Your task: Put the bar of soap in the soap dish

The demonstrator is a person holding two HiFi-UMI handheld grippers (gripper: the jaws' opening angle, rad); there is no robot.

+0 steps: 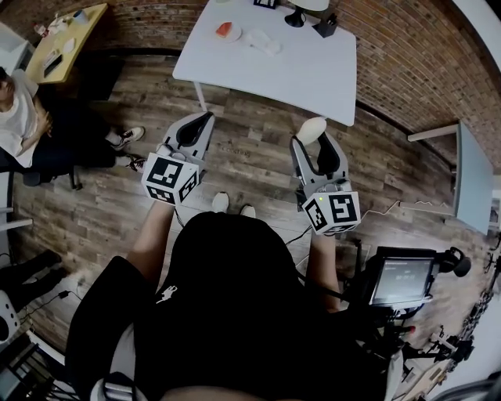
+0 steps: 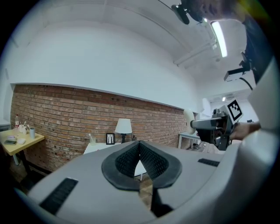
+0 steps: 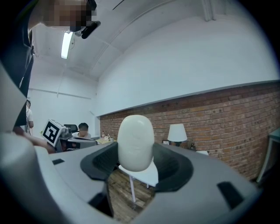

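Careful: your right gripper [image 3: 136,158] clamps the soap [image 3: 136,138] by one end, left gripper [image 2: 139,148] closed on nothing; a jolt toward the table [image 1: 313,72] could slip it

- A white table [image 1: 313,70] is standing on the wood floor [image 1: 250,149], against the brick wall.
- A lamp [image 1: 295,17], a dark box [image 1: 325,27] and a small frame [image 1: 266,3] are sitting along its far edge.
- A white dish [image 1: 227,31] with something red in it is lying near the left end, and a pale, clear thing [image 1: 264,42] is lying just beside it.
- A yellow table [image 1: 78,31] is standing at the far left, carrying small clutter too small to tell.
- Another pale table [image 1: 470,180] is showing at the right edge.
- Two white shoes [image 1: 221,202] are resting on the floor below the camera, and a seated person's sneakers [image 1: 129,135] are resting at the left.
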